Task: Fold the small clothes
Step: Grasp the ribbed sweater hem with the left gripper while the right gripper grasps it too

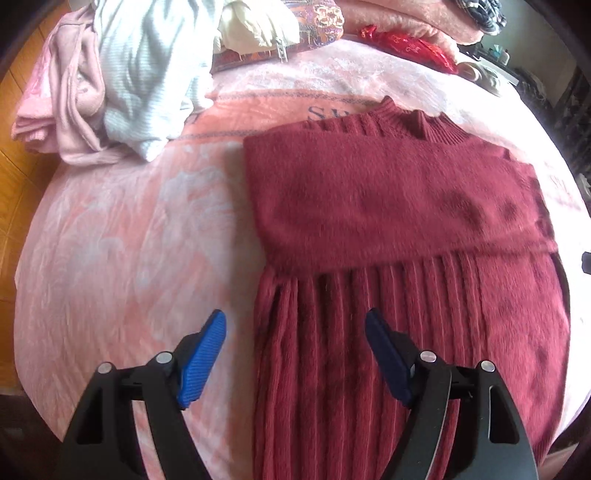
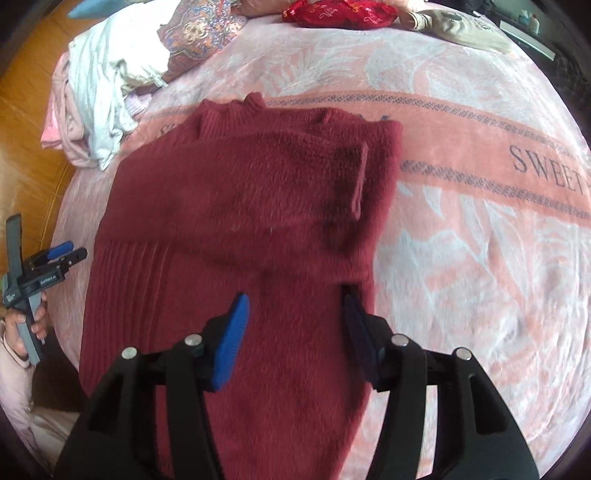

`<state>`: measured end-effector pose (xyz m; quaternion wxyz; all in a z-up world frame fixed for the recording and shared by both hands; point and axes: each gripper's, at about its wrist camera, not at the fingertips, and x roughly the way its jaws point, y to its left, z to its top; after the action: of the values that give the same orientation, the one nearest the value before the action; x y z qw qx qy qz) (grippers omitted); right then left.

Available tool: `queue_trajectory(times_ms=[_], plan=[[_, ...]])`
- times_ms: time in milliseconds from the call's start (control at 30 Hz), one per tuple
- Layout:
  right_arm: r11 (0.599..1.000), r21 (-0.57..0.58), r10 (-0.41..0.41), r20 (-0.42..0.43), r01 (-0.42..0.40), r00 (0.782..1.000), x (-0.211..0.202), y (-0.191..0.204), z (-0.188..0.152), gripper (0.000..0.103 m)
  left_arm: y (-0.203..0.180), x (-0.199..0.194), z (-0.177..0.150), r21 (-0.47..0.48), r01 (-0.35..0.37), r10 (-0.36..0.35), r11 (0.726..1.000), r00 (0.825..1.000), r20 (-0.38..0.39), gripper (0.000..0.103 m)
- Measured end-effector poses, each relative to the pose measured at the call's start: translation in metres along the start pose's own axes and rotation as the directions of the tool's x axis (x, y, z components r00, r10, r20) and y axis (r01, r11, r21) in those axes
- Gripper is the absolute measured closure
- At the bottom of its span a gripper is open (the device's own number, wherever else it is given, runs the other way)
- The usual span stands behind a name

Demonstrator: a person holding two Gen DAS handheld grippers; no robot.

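A: Where is the garment?

B: The dark red fuzzy knit sweater (image 1: 388,199) lies flat on the pink plush blanket with pale leaf pattern (image 1: 122,236), ribbed collar at the far end, ribbed lower part near the cameras. Both sleeves are folded across the chest; one cuff shows on the right side in the right wrist view (image 2: 360,177).

A: And the left gripper?

B: The left gripper (image 1: 295,356) hangs above the sweater's left edge with its jaws wide apart. One blue pad (image 1: 203,360) is over the blanket, the other over the ribbed knit. Nothing is between them.

A: The right one?

B: The right gripper (image 2: 295,339) hovers over the sweater's right part, jaws apart about halfway and empty, the cloth lying flat below them. Whether the pads brush the knit I cannot tell.

A: Anything else on the bed?

B: At the far left, a heap of pale blue-white ribbed cloth and pink garments (image 1: 122,85). At the far edge, a red embroidered cushion (image 2: 340,13). A person's hand (image 2: 26,325) grips the left gripper's handle at the left.
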<state>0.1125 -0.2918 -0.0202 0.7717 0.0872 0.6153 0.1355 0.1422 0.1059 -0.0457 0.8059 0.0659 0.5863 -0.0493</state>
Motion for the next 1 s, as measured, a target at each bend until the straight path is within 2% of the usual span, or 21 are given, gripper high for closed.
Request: queue_trajectory(times_ms=[67, 167, 300, 367, 433, 533, 633, 800, 900, 967, 1000], plan=[[1.0, -0.005, 0.004, -0.029, -0.004, 1.0, -0.012, 0.002, -0.035, 0.04, 0.006, -0.012, -0.032, 0.005, 0.019, -0.019, 1.0, 0.999, -0.035, 0.025], [1.0, -0.016, -0.022, -0.067, 0.021, 0.998, -0.023, 0.002, -0.088, 0.039, 0.017, -0.021, -0.078, 0.013, 0.014, -0.013, 1.0, 0.996, -0.088, 0.023], [0.999, 0.044, 0.017, -0.1, -0.012, 0.995, -0.031, -0.006, -0.149, 0.035, 0.031, -0.017, -0.127, 0.009, 0.024, -0.022, 1.0, 0.983, -0.183, 0.022], [0.998, 0.062, 0.031, -0.119, -0.024, 0.992, -0.034, -0.006, -0.169, 0.034, 0.032, -0.014, -0.147, 0.034, 0.023, -0.015, 0.999, 0.975, -0.22, 0.022], [0.997, 0.071, 0.004, -0.129, 0.006, 0.992, -0.036, -0.005, -0.184, 0.029, 0.032, -0.012, -0.161, 0.047, 0.046, -0.033, 0.998, 0.968, -0.248, 0.022], [0.996, 0.087, 0.015, -0.132, -0.004, 0.991, -0.038, -0.004, -0.197, 0.027, 0.035, -0.008, -0.171, 0.024, 0.078, -0.068, 0.997, 0.955, -0.288, 0.022], [0.996, 0.091, 0.001, -0.155, 0.013, 0.988, -0.034, -0.003, -0.206, 0.025, 0.038, 0.002, -0.181, 0.016, 0.07, -0.061, 0.997, 0.941, -0.334, 0.021], [0.996, 0.085, -0.003, -0.237, 0.024, 0.972, -0.012, 0.003, -0.214, 0.025, 0.037, 0.01, -0.193, -0.003, 0.113, -0.106, 0.994, 0.918, -0.381, 0.021], [0.997, 0.072, 0.013, -0.28, 0.008, 0.96, 0.0, 0.011, -0.216, 0.025, 0.035, 0.008, -0.199, -0.006, 0.158, -0.148, 0.987, 0.908, -0.393, 0.033], [0.996, 0.09, 0.055, -0.314, -0.028, 0.948, 0.009, 0.014, -0.219, 0.028, 0.028, 0.005, -0.204, -0.016, 0.192, -0.182, 0.981, 0.897, -0.402, 0.051], [0.994, 0.101, 0.076, -0.337, -0.044, 0.939, 0.015, 0.015, -0.22, 0.029, 0.024, 0.003, -0.205, -0.018, 0.201, -0.191, 0.98, 0.894, -0.405, 0.055]])
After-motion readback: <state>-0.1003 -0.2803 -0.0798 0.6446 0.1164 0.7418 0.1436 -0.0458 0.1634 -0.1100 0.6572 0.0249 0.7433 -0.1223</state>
